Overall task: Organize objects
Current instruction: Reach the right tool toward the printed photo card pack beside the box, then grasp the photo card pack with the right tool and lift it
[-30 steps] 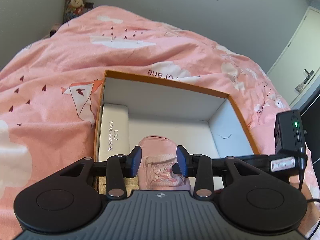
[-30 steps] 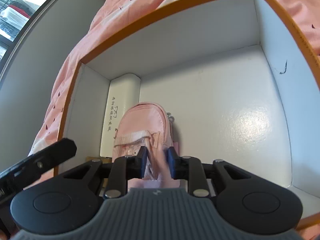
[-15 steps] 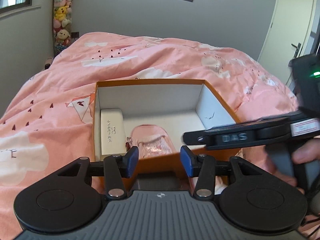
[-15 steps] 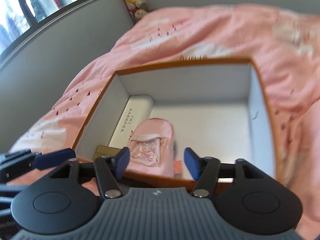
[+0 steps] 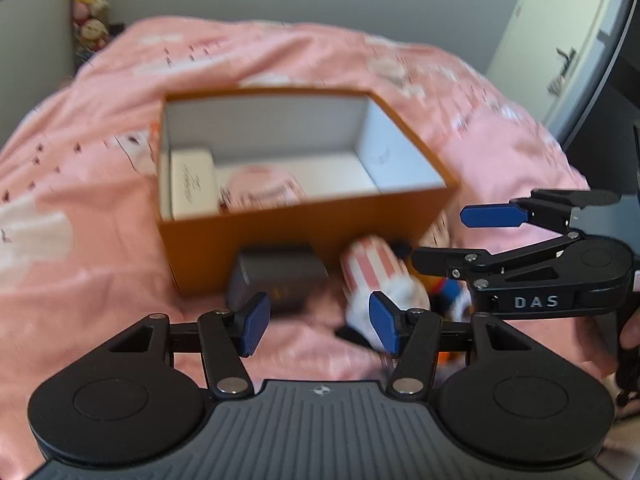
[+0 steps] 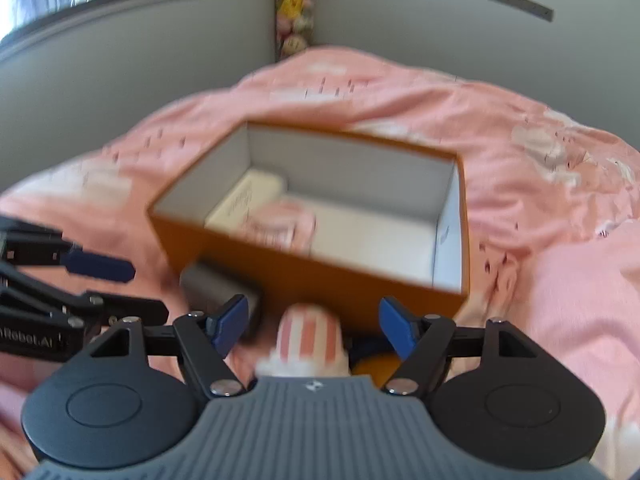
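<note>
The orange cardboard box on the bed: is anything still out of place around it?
Yes. A dark grey rectangular case and a pink-and-white striped soft toy lie on the pink duvet against the orange cardboard box's near wall, outside it.

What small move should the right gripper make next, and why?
Probably lower the right gripper onto the striped toy. Its fingers are open with nothing held, the toy lies just below them outside the orange box, and the pink bag is already inside.
</note>
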{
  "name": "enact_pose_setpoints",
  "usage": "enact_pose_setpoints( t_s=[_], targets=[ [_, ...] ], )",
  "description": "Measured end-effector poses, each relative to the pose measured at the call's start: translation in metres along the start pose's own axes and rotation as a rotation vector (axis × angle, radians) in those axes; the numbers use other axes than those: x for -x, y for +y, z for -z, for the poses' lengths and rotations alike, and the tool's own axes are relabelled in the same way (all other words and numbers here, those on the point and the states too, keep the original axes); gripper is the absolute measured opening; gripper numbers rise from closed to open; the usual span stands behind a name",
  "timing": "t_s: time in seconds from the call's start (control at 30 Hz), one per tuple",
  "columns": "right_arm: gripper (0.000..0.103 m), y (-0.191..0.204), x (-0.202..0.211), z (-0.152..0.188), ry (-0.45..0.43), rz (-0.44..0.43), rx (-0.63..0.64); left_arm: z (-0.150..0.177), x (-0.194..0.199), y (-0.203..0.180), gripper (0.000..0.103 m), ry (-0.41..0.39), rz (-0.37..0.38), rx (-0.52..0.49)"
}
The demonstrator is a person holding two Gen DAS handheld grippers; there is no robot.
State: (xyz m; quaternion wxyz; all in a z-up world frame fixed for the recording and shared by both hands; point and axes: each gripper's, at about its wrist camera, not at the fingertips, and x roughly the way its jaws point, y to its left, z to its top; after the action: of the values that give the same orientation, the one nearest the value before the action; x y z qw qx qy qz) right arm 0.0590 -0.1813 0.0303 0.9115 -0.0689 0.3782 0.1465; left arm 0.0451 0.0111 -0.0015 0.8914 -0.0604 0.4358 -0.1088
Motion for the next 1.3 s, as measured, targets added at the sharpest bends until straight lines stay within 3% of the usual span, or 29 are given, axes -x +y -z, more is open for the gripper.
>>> enact_pose_setpoints(
  t_s=[0.13,0.23,0.37,0.63,0.7,0.83,1.23,1.27,1.3],
  targets=[
    [0.079,0.001,0.004,0.016,0.121,-0.063,-0.024,0.014,-0.013,-0.002,0.065,0.122,-0.042,-0.011],
    [0.082,0.000,0.005,0.030,0.193,-0.078,-0.064,0.022,-0.016,-0.001,0.065,0.166,-0.039,0.002],
    [0.088,0.001,0.005,0.044,0.275,-0.100,-0.108,0.026,-0.013,-0.006,0.065,0.173,-0.036,-0.012],
    [0.089,-0.001,-0.017,0.068,0.436,-0.127,-0.169,0.028,-0.012,-0.010,0.065,0.176,-0.034,-0.023],
    [0.084,-0.001,-0.019,0.071,0.438,-0.155,-0.180,0.027,-0.012,-0.010,0.065,0.177,-0.037,-0.019],
    [0.058,0.004,-0.016,0.069,0.417,-0.220,-0.168,0.027,-0.012,-0.010,0.064,0.176,-0.037,-0.017],
    [0.058,0.008,-0.027,0.038,0.295,-0.212,-0.124,0.023,-0.009,0.006,0.060,0.145,-0.029,0.073],
    [0.057,0.008,-0.030,0.035,0.287,-0.211,-0.126,0.023,-0.010,0.007,0.060,0.145,-0.032,0.077],
    [0.048,0.009,-0.034,0.032,0.278,-0.213,-0.125,0.023,-0.010,0.008,0.060,0.146,-0.033,0.080]
  ],
)
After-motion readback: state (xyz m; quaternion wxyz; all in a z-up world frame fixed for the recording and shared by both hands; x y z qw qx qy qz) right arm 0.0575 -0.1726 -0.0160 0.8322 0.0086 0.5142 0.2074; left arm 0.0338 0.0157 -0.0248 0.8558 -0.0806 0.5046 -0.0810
